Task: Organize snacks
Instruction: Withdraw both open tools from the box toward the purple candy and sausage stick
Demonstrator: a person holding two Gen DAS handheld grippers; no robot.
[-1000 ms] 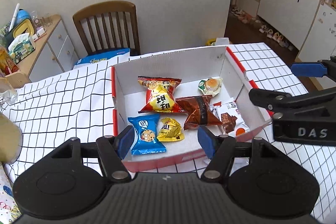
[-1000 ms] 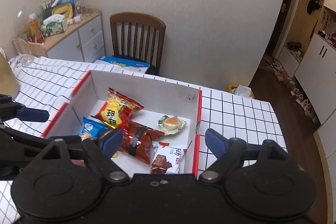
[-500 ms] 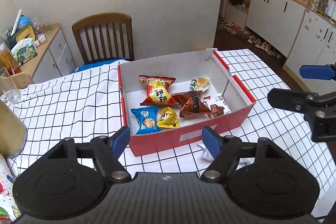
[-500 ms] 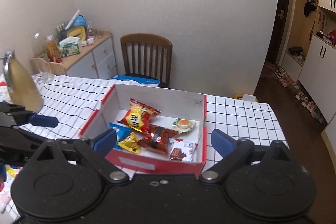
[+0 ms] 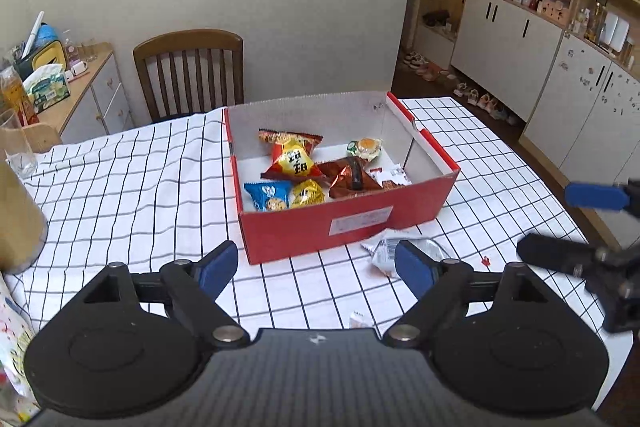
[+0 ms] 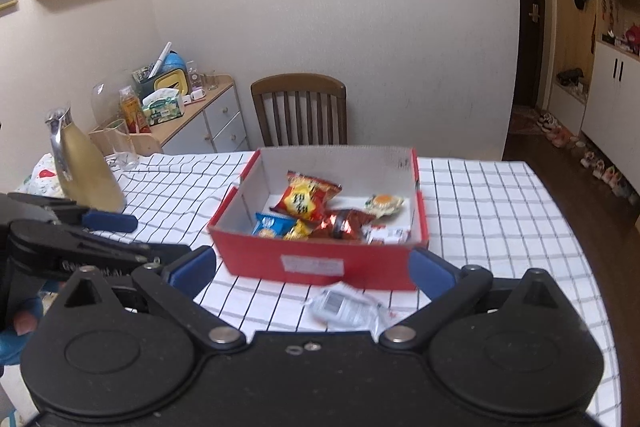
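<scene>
Red cardboard box (image 5: pixel 344 223) sits mid-bench on the checked cloth (image 5: pixel 132 187), open top up, label on the near wall. Inside, lying loose on the floor of the box: red-yellow packet (image 5: pixel 292 161) at 12 o'clock, brown packet (image 5: pixel 350 177) centre-right, blue packet (image 5: pixel 268 195) and small yellow packet (image 5: pixel 307 193) against the near wall, a round pastry in clear wrap (image 5: pixel 366 148) at 1 o'clock.

Still outside: a clear-wrapped snack (image 6: pixel 344 307) on the cloth just beside the box's near wall, at 6 o'clock from it. A smaller white packet edge (image 5: pixel 359 319) shows nearer the left camera; contents unreadable.

Left gripper (image 5: pixel 316 269): jaws opening, nothing between the pads. Right gripper (image 6: pixel 314 269): jaws opening, near full width, nothing held; the clear-wrapped snack lies below its gap, untouched.

Judgement: both grippers stand back from the box and wide so either can drop over the flat stray snack. Box mostly filled; the stray pieces remain. Crinkly film may slide on cloth when pinched.

Gold jug (image 6: pixel 84 171) at 9 o'clock, well apart from the work.
</scene>
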